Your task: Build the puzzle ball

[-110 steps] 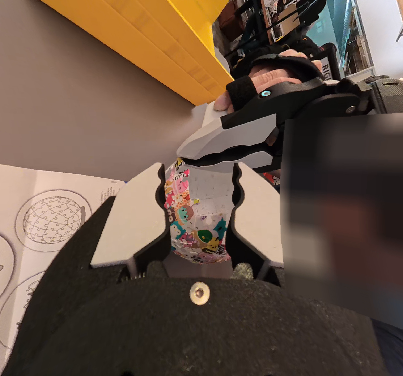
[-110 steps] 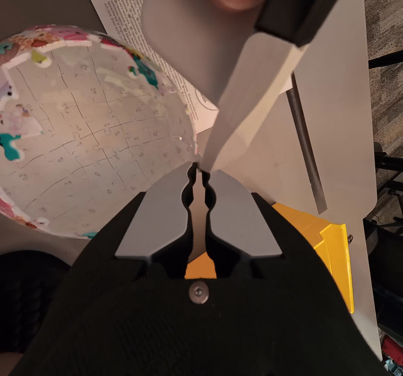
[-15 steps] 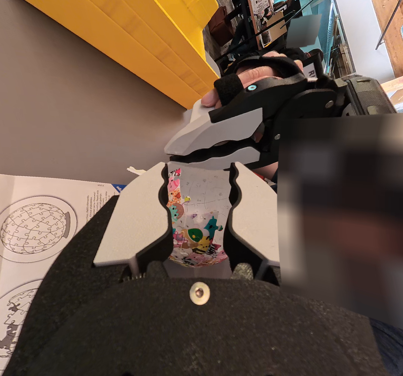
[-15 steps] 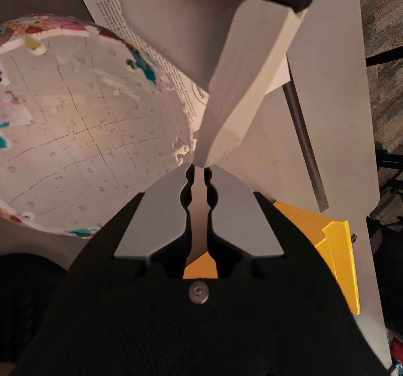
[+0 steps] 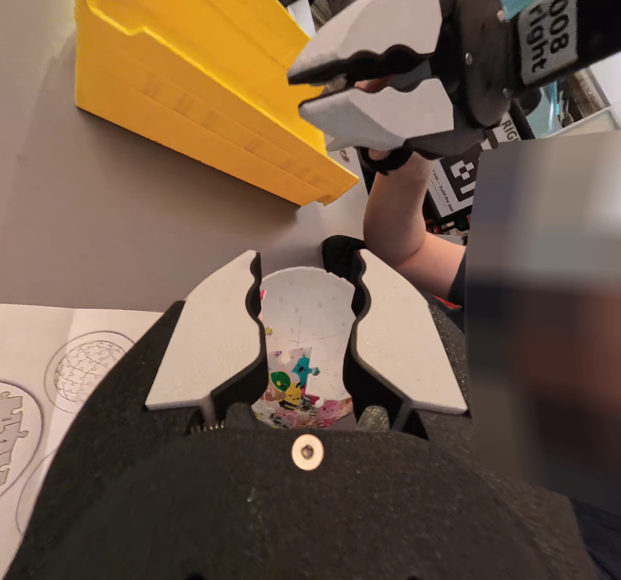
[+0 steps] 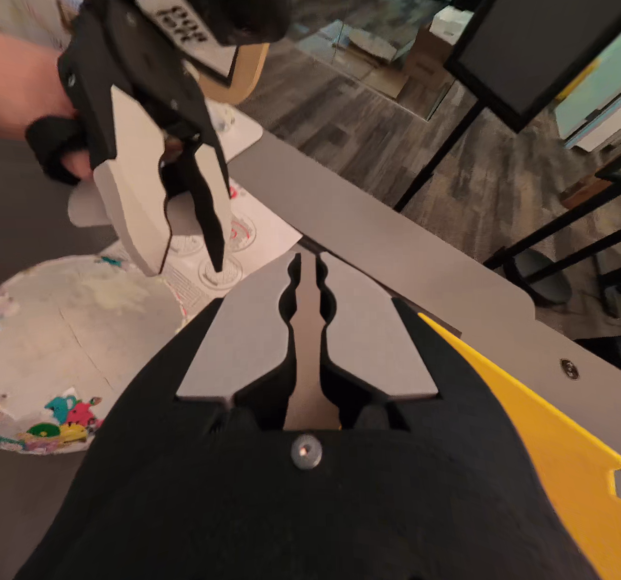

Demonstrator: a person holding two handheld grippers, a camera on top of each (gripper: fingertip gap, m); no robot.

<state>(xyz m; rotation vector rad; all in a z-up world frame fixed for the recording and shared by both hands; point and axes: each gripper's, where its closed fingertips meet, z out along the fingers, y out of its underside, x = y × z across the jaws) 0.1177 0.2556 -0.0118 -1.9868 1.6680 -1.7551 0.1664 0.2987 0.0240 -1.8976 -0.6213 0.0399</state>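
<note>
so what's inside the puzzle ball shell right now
The shell looks empty: only its pale inner face with faint piece seams shows. The left gripper and right gripper cover parts of the bowl.

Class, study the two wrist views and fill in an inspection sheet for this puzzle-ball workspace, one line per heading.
Surface: grey table, mostly bare.
Job's things: half-built puzzle ball, an open shell with white inside showing and colourful pieces at its rim; instruction sheet lying flat beside it.
Clutter: yellow bin on the table; no loose pieces seen.
Grippers: left gripper open, poised over the shell's rim, contact unclear; right gripper raised, empty, only a narrow gap between its fingers.
Cables: nothing seen.
Surroundings: wood-look floor, dark panel on a black stand.
</note>
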